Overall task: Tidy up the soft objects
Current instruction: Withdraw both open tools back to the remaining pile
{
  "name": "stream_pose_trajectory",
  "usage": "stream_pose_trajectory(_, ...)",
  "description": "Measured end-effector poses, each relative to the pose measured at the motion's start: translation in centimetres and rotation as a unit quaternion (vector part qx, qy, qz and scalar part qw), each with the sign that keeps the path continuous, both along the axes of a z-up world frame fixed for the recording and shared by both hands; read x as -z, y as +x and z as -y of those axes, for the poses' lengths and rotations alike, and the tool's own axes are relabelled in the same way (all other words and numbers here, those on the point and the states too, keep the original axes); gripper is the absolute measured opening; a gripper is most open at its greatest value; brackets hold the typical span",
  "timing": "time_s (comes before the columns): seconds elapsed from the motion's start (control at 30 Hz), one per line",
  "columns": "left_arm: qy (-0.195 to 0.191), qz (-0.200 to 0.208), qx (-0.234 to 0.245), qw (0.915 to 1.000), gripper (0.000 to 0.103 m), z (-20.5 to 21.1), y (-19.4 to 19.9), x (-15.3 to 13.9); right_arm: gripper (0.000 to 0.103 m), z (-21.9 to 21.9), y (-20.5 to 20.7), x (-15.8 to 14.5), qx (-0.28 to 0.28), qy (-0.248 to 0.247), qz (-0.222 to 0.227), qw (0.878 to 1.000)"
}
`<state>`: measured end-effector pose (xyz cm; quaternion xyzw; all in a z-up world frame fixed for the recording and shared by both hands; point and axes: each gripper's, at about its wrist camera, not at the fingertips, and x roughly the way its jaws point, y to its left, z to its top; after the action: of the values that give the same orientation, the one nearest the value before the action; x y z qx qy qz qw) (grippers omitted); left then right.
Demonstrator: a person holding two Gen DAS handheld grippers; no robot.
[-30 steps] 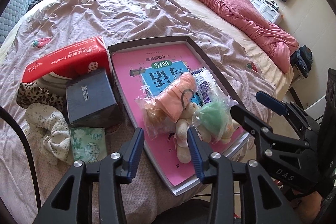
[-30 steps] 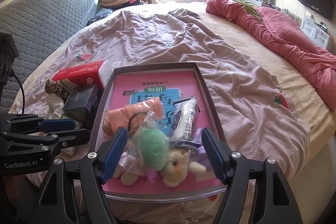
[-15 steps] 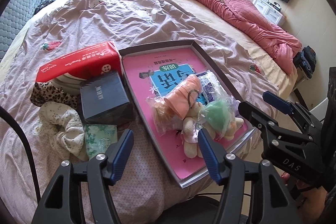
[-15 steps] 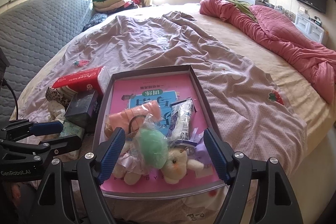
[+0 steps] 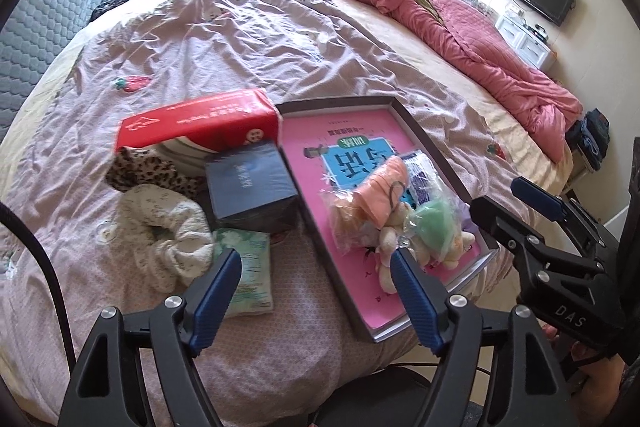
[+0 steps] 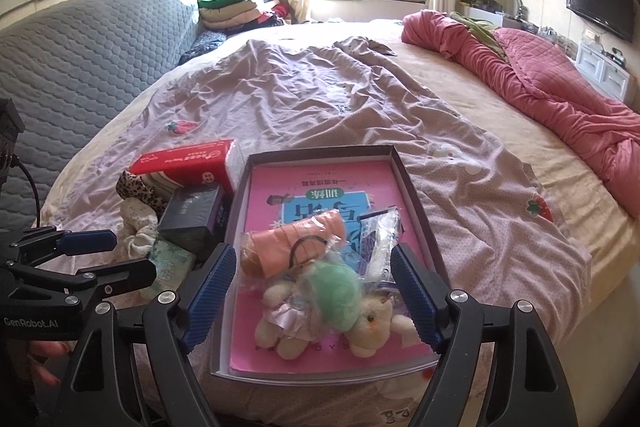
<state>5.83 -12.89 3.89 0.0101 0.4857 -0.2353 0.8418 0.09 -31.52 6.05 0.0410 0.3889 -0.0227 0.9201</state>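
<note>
Toys (image 5: 400, 223) sit bagged in the tray (image 5: 436, 151) in the left view; scrunchie (image 5: 160, 235) and tissue pack (image 5: 250, 275) lie outside on the bed (image 5: 240, 39), likely left to sort. Left gripper (image 5: 316, 279) is opening, nothing between its jaws; "DAS" shows on the other tool.

Right view: right gripper (image 6: 312, 287) is opening above the toys (image 6: 328, 291), pinching nothing. "GenRobot.AI" reads on the left tool.

Pink book (image 6: 320, 187); red tissue pack (image 5: 200, 121); leopard-print cloth (image 5: 144, 171); green plush (image 6: 336, 291); pink quilt (image 6: 560, 87).
</note>
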Motion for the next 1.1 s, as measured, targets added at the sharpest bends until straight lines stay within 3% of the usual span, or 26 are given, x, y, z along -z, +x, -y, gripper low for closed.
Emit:
stream_pose_trajectory(0.67, -0.017, 0.022, -0.069, 0.9972, 0.077, -8.2, 1.5, -4.6, 0.081, -5.4, 1.3, -5.0, -0.048, 0.006, 0.043, 0.998)
stream_pose_trajectory(1.1, -0.014, 0.022, -0.102, 0.9944, 0.077, -12.3, 2.1, -5.2, 0.082, -8.3, 2.0, -6.1, -0.073, 0.024, 0.042, 0.996)
